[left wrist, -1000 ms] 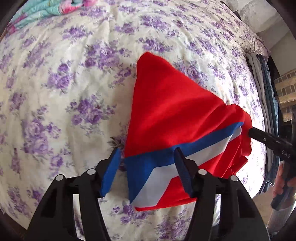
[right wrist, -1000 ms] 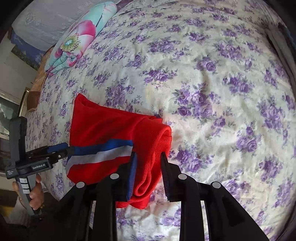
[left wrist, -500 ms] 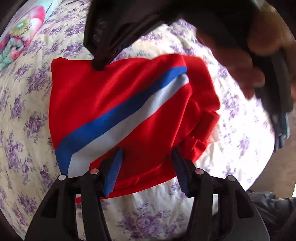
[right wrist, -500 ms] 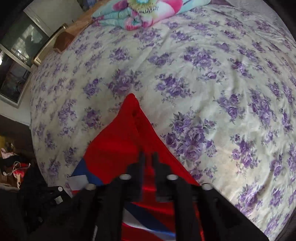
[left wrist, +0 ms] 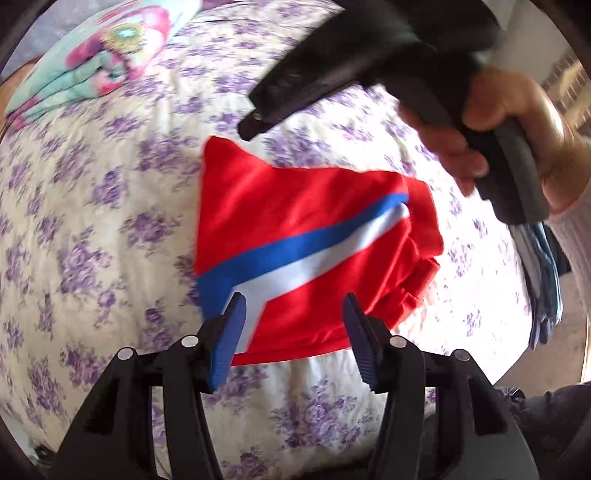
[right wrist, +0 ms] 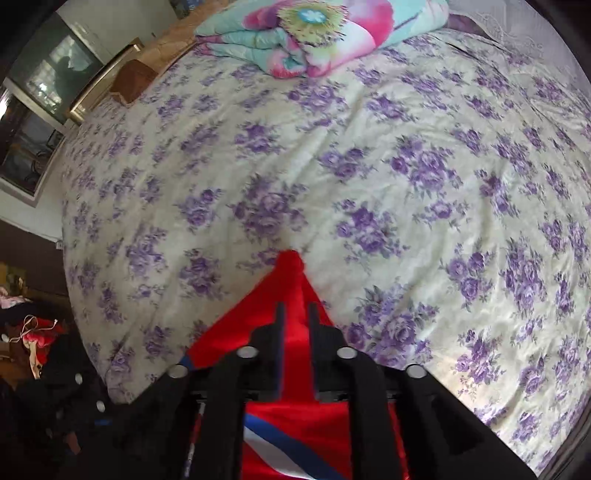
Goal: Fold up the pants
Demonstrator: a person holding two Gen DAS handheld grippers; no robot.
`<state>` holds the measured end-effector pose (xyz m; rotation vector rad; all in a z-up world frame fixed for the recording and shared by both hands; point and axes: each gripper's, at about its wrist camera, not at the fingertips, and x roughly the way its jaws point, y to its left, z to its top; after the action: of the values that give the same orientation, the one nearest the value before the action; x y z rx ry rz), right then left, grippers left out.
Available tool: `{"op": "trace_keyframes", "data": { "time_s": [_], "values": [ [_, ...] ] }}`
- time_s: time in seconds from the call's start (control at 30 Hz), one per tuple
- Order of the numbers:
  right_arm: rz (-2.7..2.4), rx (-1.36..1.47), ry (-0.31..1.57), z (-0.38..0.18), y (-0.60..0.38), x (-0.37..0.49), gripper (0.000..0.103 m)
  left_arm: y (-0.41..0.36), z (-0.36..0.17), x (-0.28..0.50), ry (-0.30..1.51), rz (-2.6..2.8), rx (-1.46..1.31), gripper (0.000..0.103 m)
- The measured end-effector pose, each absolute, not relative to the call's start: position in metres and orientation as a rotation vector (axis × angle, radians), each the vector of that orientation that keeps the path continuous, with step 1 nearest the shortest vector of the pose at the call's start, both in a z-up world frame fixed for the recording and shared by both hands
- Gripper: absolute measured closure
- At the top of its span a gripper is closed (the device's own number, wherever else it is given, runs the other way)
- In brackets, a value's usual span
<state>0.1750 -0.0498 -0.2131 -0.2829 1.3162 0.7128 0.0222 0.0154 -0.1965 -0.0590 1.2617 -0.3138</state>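
Note:
The red pants with a blue and white stripe lie folded on the floral bedsheet. My left gripper is open and empty just above their near edge. My right gripper hovers above the far corner of the pants in the left wrist view, apart from the cloth. In the right wrist view the right gripper has its fingers nearly together with red cloth seen between them; whether it pinches the cloth is unclear.
A folded flowered quilt lies at the head of the bed. Stacked folded clothes sit at the bed's right edge. A cabinet and a clothes pile stand off the left side.
My left gripper let go of the striped edge and drew back. My right gripper swung over the pants to the far corner, and the pants now lie flat and folded.

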Motion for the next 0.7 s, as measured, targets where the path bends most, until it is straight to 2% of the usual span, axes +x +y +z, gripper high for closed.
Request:
{"op": "trace_keyframes", "data": {
  "time_s": [0.03,0.07,0.1,0.13,0.17,0.23,0.33,0.4,0.47,0.53,0.63,0.7],
  "values": [
    [0.711,-0.309,1.298,-0.213,-0.042,0.174,0.059,0.032,-0.197,0.025,1.271,-0.274,-0.099,0.050],
    [0.699,-0.345,1.293,-0.218,-0.036,0.175,0.059,0.047,-0.198,0.029,1.281,-0.240,-0.128,0.050],
    [0.678,-0.383,1.315,-0.229,-0.029,0.177,0.065,0.061,-0.202,0.033,1.296,-0.206,-0.154,0.050],
    [0.660,-0.401,1.350,-0.244,-0.024,0.181,0.093,0.074,-0.207,0.036,1.317,-0.177,-0.178,0.050],
    [0.658,-0.400,1.395,-0.260,-0.022,0.184,0.093,0.087,-0.210,0.035,1.333,-0.166,-0.202,0.050],
    [0.618,-0.434,1.367,-0.279,-0.016,0.188,0.093,0.100,-0.215,0.036,1.346,-0.156,-0.240,0.050],
    [0.602,-0.374,1.356,-0.283,-0.012,0.192,0.092,0.106,-0.225,0.040,1.372,-0.182,-0.283,0.050],
    [0.615,-0.373,1.360,-0.282,-0.013,0.190,0.087,0.102,-0.238,0.046,1.404,-0.206,-0.317,0.050],
    [0.599,-0.373,1.379,-0.273,-0.024,0.191,0.059,0.093,-0.250,0.052,1.440,-0.265,-0.347,0.050],
    [0.566,-0.345,1.346,-0.249,-0.049,0.186,0.057,0.085,-0.264,0.063,1.478,-0.317,-0.366,0.050],
    [0.533,-0.230,1.315,-0.212,-0.106,0.164,0.033,0.074,-0.281,0.067,1.529,-0.396,-0.432,0.050],
    [0.464,-0.141,1.324,-0.202,-0.149,0.141,0.031,0.073,-0.282,0.072,1.529,-0.436,-0.489,0.050]
  ]
}}
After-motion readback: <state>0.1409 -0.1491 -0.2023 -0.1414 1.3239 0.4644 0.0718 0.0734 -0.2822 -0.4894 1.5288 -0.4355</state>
